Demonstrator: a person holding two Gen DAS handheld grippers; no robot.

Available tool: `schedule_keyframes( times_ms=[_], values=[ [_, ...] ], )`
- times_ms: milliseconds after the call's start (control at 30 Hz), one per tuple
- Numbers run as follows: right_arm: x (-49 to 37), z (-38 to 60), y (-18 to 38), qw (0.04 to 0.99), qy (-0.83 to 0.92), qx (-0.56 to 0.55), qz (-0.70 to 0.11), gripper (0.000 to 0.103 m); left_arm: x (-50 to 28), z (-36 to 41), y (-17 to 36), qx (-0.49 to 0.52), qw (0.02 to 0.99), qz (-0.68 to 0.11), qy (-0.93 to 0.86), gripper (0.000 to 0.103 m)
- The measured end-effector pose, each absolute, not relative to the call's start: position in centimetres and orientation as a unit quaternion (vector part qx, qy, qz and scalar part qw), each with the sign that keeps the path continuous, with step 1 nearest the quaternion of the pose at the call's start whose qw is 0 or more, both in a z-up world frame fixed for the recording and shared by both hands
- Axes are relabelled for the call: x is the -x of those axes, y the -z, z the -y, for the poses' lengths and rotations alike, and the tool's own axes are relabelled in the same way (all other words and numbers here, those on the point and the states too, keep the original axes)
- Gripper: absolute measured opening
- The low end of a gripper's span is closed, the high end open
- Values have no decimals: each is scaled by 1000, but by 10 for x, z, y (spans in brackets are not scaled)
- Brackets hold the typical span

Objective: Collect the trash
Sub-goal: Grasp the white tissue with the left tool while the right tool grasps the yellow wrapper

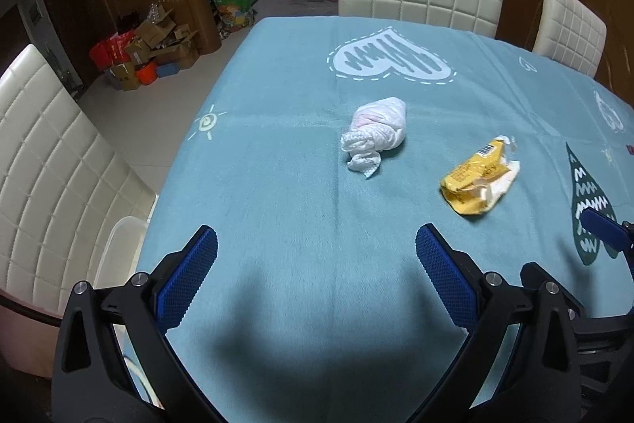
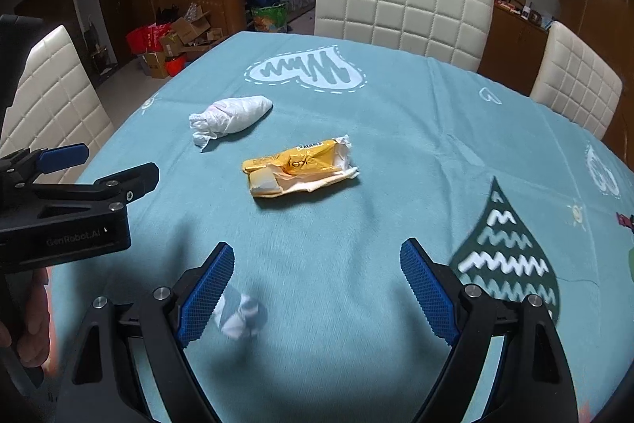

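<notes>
while our two grippers hang over the table, we see the trash lying on a soft, fuzzy blue cloth [image 1: 277, 193] with heart and drop shapes printed on it. our left gripper [image 1: 317, 260] has its jaws wide apart with nothing between them. our right gripper [image 2: 317, 272] is wide too and holds nothing. a white crumpled tissue wad [image 1: 374, 133], twisted at one end, lies near the middle of the table. just beside it is a torn, shiny yellow wrapper [image 2: 301, 169], flat and wrinkled, with its white inside showing. a small scrunched white paper bit [image 2: 239, 318] lies close by our right gripper's left pad. puffy cream chairs [image 2: 404, 10] with square stitching stand around the table.
</notes>
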State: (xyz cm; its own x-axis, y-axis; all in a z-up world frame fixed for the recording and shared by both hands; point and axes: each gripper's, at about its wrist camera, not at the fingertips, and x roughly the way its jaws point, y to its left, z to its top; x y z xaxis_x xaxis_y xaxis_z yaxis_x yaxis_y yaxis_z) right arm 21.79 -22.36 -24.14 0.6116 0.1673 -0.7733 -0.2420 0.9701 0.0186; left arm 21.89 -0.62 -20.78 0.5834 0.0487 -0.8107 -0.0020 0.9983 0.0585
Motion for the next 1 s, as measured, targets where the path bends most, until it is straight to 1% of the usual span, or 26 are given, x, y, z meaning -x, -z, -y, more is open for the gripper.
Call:
schedule_keyframes(
  times_ms=[133, 433, 700, 767, 833, 867, 900, 933, 967, 1000],
  values=[
    [-242, 214, 253, 894, -126, 52, -427, 84, -236, 3, 216, -26, 887, -461, -6, 99],
    [-280, 199, 270, 891, -155, 107, -414, 83, -286, 20, 232, -42, 885, -463, 23, 99],
    [-300, 218, 274, 890, -152, 40, -428, 81, -318, 37, 244, -57, 885, -461, 28, 99],
    [-303, 222, 273, 892, -145, 34, -427, 78, -321, 37, 243, -56, 886, -459, 29, 97],
    [-304, 224, 272, 894, -140, 34, -424, 76, -321, 36, 244, -56, 885, -460, 35, 82],
    [-304, 223, 272, 895, -138, 36, -423, 72, -319, 35, 243, -52, 886, -460, 40, 78],
    [-303, 221, 271, 896, -135, 42, -420, 71, -317, 35, 241, -51, 886, -459, 43, 67],
    [-302, 220, 271, 897, -134, 47, -419, 68, -315, 35, 240, -51, 886, -459, 48, 53],
    [-299, 217, 270, 897, -135, 51, -418, 55, -312, 36, 239, -53, 885, -460, 55, 47],
    [-299, 216, 270, 896, -141, 51, -419, 40, -310, 37, 238, -56, 884, -461, 58, 39]
  ],
)
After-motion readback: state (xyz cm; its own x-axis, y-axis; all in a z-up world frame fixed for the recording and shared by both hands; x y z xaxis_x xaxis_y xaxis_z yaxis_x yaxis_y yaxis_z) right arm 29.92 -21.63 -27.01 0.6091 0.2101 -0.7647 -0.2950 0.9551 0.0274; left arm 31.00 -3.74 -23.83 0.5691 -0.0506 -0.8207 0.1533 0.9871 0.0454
